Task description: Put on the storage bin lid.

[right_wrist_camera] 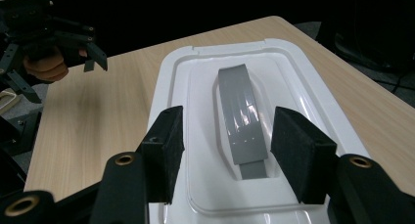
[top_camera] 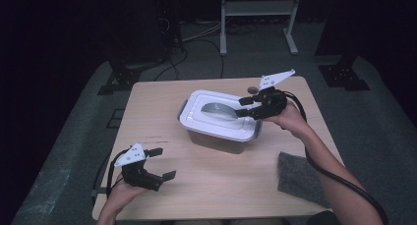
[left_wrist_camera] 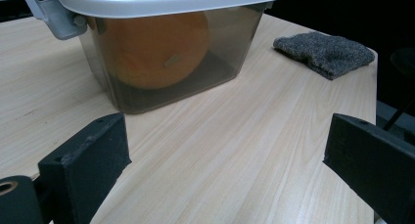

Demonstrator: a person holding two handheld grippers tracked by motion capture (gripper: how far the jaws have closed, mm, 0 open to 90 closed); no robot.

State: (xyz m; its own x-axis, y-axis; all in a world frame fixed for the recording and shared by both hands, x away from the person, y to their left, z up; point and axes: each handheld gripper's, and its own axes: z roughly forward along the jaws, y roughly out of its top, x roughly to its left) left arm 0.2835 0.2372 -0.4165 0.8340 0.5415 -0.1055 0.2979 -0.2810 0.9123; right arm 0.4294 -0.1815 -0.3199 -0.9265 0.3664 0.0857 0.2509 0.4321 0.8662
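We have the right gripper (right_wrist_camera: 222, 155) poised over the lidded box (top_camera: 219, 123), which sits on the worktop (top_camera: 162, 97) a little toward its far right corner, and its jaws stand apart on either side of the near end of the grey handle (right_wrist_camera: 240, 119) that lies in the recess of the white lid (right_wrist_camera: 188, 92); nothing is clamped yet. To do this well, we judge that we should come down square so that both pads straddle the handle evenly, close on the strap itself and not on the lid's raised rim, and then lift straight up without twisting, since the grey side latch (left_wrist_camera: 51, 16) may hold the lid to the body. Through the clear wall we can see a round orange thing (left_wrist_camera: 154, 45) inside, so a jerky lift could shift the whole box toward the far edge. The left gripper (top_camera: 158, 162) rests near the front left corner, jaws spread wide and holding nothing, well apart from the box; it could come in to steady the wall. There is bare wood along the front edge and the left side to set things down, while the dark grey cloth (top_camera: 300, 178) takes up the front right corner and overhangs that edge.
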